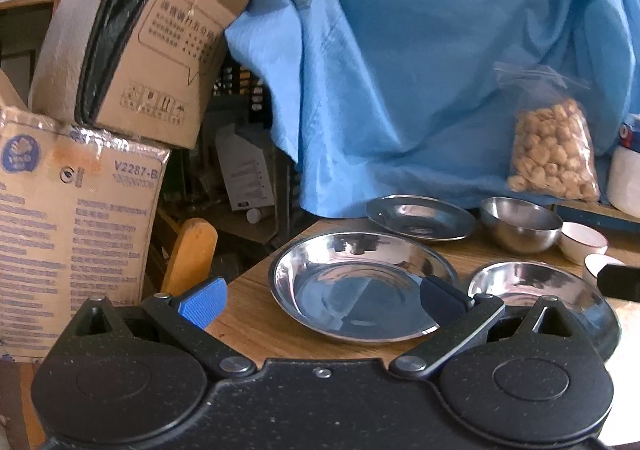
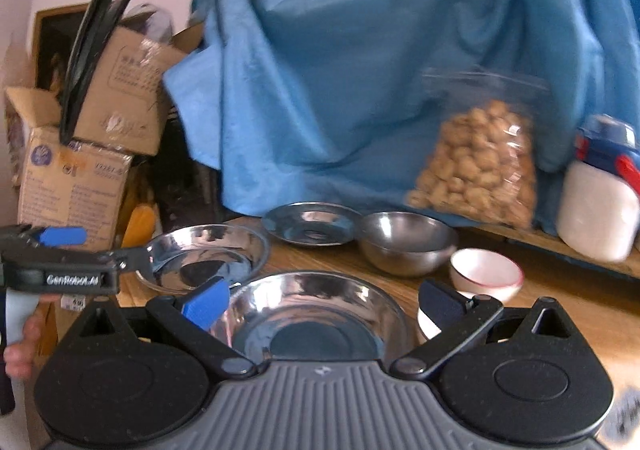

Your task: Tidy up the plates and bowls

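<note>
A white cup (image 2: 426,320) sits half hidden behind the right gripper's finger, a jar (image 1: 626,178) is cropped at the frame edge, and the snack bag (image 2: 478,170) blurs.

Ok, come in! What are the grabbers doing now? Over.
Both grippers open, empty. Left gripper at large steel plate; right gripper over steel dish. Nothing blocking.

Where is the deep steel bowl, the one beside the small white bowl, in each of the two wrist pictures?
Left wrist view: the deep steel bowl stands at right of centre, behind the two near dishes.
Right wrist view: the same bowl stands just right of centre, above the dish between the jaws.
Shared landmark: the bag of brown snacks stands behind the bowl, to its right, in both views.
</note>
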### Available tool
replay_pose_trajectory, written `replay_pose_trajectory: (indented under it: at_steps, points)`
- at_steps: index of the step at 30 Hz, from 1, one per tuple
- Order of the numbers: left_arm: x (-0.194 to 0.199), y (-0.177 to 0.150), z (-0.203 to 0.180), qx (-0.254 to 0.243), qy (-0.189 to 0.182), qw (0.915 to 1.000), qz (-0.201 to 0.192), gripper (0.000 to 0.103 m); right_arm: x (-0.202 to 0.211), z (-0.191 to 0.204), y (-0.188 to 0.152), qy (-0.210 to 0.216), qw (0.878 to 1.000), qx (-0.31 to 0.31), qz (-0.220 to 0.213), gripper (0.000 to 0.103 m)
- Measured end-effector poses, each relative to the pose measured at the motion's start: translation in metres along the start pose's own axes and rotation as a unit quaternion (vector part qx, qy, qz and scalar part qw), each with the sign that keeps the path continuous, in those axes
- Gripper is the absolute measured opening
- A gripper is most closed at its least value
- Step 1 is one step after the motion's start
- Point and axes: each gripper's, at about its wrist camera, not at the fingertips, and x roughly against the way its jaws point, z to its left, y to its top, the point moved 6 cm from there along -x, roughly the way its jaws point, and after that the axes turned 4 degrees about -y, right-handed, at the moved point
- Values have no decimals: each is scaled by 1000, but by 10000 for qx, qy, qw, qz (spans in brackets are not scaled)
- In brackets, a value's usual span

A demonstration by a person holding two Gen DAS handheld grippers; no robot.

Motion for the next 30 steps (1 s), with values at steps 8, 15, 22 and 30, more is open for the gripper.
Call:
replay_pose_trajectory:
  at_steps: [8,15,22,30]
  points:
    - [-36,0,17,120,-65,9992,367,102,-49,26,22,355,9978,505,251,103]
    - [-60,-7,31,295,-199,9971,673,102,-106,40,32,775,9934,234,812,102]
    - [-68,-8,44,561,-369,9956,660,89,-143,46,27,1035,9844,-92,1421,80]
    - [-69,-5,44,527,-570,9960,453,63,-160,45,25,1202,9786,-340,1634,68]
